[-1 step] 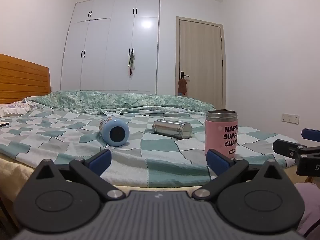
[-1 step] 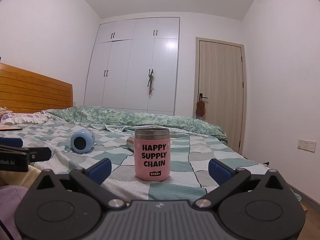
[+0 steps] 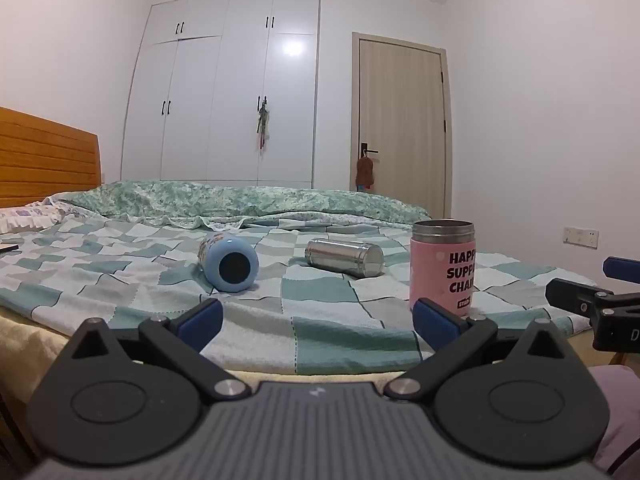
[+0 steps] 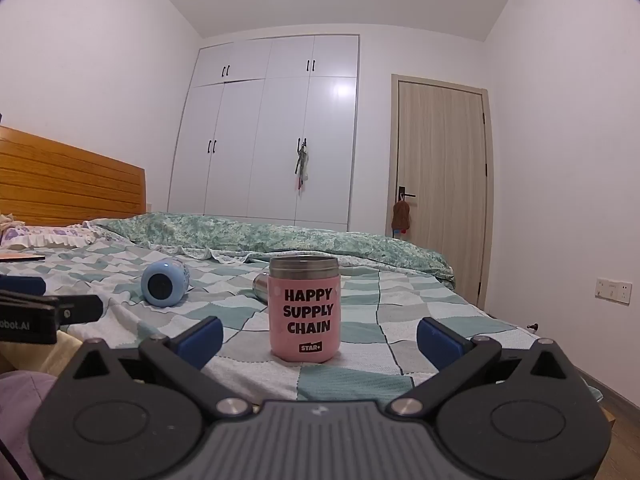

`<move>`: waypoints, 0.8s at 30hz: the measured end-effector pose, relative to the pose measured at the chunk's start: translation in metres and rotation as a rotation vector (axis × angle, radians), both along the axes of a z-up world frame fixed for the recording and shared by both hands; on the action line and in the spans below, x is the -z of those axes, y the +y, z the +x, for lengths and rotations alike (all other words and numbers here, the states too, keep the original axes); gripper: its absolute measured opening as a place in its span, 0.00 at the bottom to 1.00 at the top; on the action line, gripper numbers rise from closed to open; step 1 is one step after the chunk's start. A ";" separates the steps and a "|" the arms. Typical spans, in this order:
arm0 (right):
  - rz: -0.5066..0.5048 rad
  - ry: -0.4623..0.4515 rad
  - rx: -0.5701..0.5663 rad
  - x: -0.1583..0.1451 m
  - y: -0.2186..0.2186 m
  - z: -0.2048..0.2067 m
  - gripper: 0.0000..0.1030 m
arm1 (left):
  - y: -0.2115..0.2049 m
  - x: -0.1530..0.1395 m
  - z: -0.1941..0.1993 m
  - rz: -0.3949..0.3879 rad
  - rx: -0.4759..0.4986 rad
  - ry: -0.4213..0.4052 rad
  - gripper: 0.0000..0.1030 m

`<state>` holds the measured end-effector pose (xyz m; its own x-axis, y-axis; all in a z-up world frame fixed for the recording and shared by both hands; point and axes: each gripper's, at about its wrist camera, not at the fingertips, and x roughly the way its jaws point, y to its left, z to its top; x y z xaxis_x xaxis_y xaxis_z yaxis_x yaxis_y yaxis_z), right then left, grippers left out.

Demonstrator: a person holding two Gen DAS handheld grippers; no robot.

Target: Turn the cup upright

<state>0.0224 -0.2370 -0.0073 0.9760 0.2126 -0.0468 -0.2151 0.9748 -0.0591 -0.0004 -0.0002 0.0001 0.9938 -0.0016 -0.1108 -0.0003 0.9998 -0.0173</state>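
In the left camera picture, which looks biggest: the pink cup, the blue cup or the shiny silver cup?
1. pink cup, though it sits nearest the camera
2. blue cup and silver cup: too alike to rank

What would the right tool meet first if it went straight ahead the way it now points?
Most likely the pink cup, standing upright on the bed almost centred between the open fingers of the right tool. The steel cup lies behind it; depth is hard to judge.
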 end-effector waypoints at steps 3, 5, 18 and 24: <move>-0.003 0.004 0.000 0.000 0.000 0.000 1.00 | 0.000 0.000 0.000 -0.006 0.001 0.006 1.00; -0.004 0.003 0.000 0.000 0.000 0.000 1.00 | 0.001 0.000 -0.001 -0.006 0.001 0.003 1.00; -0.004 0.002 0.000 0.000 0.000 0.000 1.00 | 0.000 0.000 -0.001 -0.003 0.001 0.005 1.00; -0.004 0.003 0.000 0.000 0.000 0.000 1.00 | 0.000 0.000 -0.001 -0.003 0.000 0.004 1.00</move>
<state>0.0227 -0.2367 -0.0074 0.9759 0.2125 -0.0503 -0.2154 0.9745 -0.0629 -0.0013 0.0000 0.0003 0.9933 -0.0021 -0.1153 -0.0002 0.9998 -0.0201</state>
